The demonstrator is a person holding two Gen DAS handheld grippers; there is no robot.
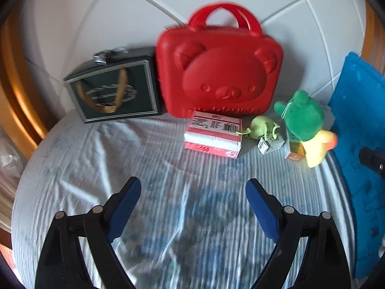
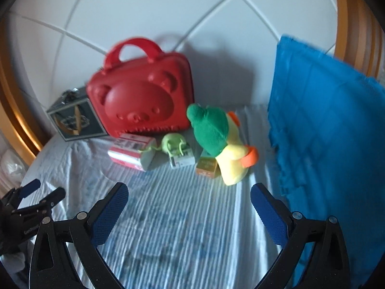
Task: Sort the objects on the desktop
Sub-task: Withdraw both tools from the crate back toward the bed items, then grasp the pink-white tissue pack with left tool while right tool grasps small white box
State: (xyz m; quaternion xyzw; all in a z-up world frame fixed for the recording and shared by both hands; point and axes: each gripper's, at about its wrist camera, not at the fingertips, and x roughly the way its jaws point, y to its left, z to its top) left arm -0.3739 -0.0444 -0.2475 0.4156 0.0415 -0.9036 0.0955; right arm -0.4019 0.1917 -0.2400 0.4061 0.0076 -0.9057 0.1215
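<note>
A red bear-face case (image 1: 219, 72) (image 2: 142, 98) stands upright at the back of the table. In front of it lie a pink tissue pack (image 1: 213, 133) (image 2: 131, 150), a small green toy (image 1: 261, 126) (image 2: 172, 142), a small white box (image 1: 270, 144) (image 2: 181, 161), a small orange box (image 1: 294, 155) (image 2: 207, 167) and a yellow plush duck with a green hood (image 1: 305, 122) (image 2: 221, 139). My left gripper (image 1: 193, 192) is open and empty, well short of the tissue pack. My right gripper (image 2: 190, 200) is open and empty, short of the duck.
A dark gift box (image 1: 113, 89) (image 2: 73, 118) stands left of the red case. A blue cloth (image 1: 361, 132) (image 2: 322, 125) hangs at the right. The table has a striped pale cloth (image 1: 96, 159) (image 2: 182, 216). The left gripper shows at the left edge of the right wrist view (image 2: 36, 195).
</note>
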